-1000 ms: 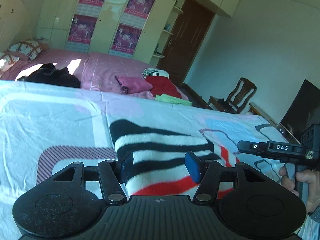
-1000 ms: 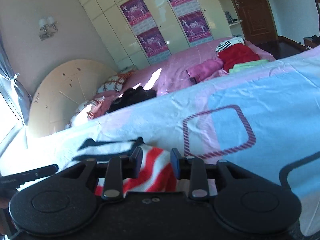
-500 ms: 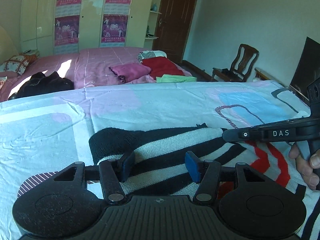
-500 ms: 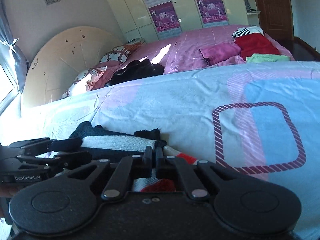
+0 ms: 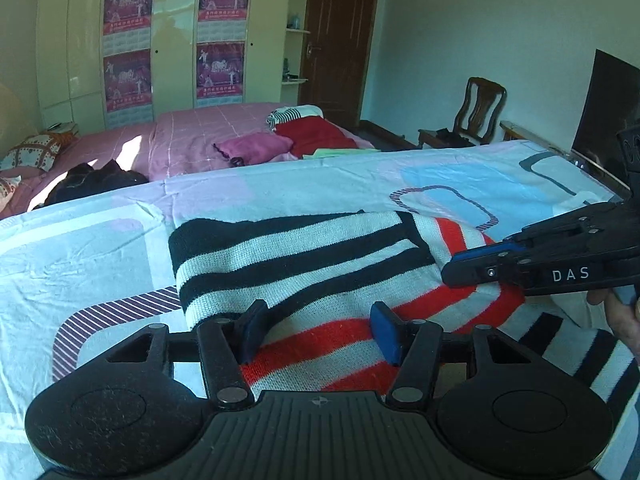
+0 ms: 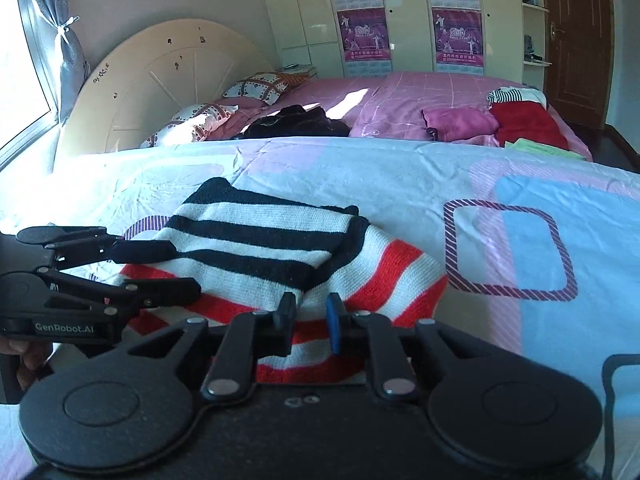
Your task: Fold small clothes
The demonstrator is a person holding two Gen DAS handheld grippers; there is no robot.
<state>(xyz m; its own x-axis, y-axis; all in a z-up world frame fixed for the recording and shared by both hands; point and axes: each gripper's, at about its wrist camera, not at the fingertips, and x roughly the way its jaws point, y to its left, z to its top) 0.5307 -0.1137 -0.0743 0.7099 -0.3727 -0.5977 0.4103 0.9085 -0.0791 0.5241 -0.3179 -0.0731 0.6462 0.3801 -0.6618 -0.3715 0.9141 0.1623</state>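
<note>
The striped sweater (image 5: 320, 276) lies partly folded near the bed's (image 5: 100, 248) front edge. Left gripper (image 5: 318, 330) hovers over it, fingers apart, empty. Right gripper (image 6: 310, 320) is opening (apparently letting go), cloth below the narrow gap, unpinched.

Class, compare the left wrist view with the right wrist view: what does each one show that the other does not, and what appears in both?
Only the left wrist view shows the wooden chair and a dark screen against the right wall.

Only the right wrist view shows the rounded headboard, the window and its tied curtain.

Both show the striped sweater on the patterned sheet, the pink bed, the wardrobe posters, the brown door, the open left gripper and the right gripper, jaws opening over the sweater.
</note>
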